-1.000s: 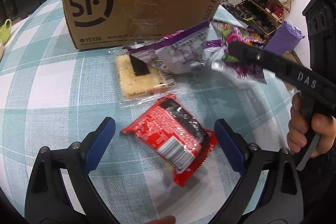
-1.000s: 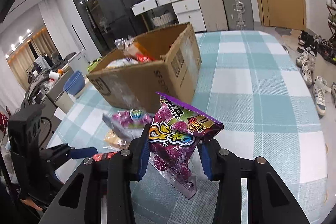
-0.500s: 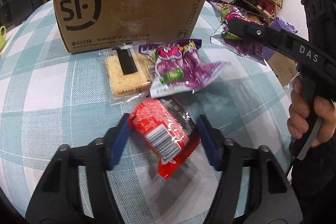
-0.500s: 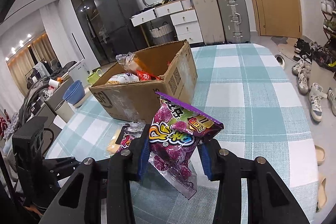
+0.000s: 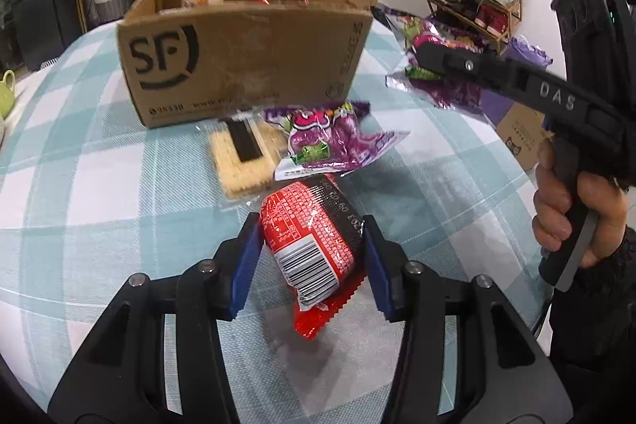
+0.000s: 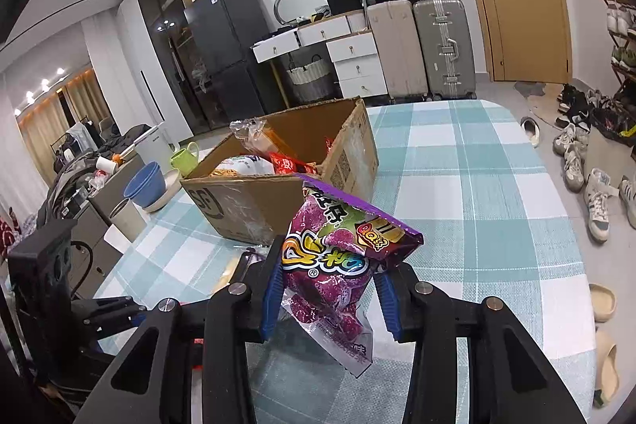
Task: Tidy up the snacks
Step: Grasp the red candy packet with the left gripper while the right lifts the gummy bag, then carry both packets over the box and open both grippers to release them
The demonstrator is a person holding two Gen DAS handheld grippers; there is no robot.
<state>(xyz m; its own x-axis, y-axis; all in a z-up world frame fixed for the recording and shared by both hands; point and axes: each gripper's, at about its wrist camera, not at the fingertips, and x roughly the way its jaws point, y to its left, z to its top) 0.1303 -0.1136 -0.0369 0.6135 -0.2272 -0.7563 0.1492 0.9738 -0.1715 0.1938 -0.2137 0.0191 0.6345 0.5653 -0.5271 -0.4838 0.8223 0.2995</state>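
My left gripper [image 5: 312,237] is shut on a red snack packet [image 5: 314,245], lifted a little off the checked tablecloth. My right gripper [image 6: 330,281] is shut on a purple candy bag [image 6: 338,257] and holds it in the air to the right of the open cardboard box [image 6: 278,193]; this bag also shows in the left wrist view [image 5: 429,38]. The box [image 5: 242,54] holds several snacks. A second purple candy bag [image 5: 330,142] and a clear-wrapped cracker pack [image 5: 242,157] lie on the table in front of the box.
The round table [image 6: 477,185] has a teal and white checked cloth. A green cup [image 6: 185,157], blue bowls [image 6: 145,181] and a white cup [image 6: 127,221] sit on a counter at the left. Suitcases, a door and shoes stand beyond the table.
My left gripper moved forward over the red packet, shut on it and raised it. My right gripper lifted the purple bag higher, toward the box.
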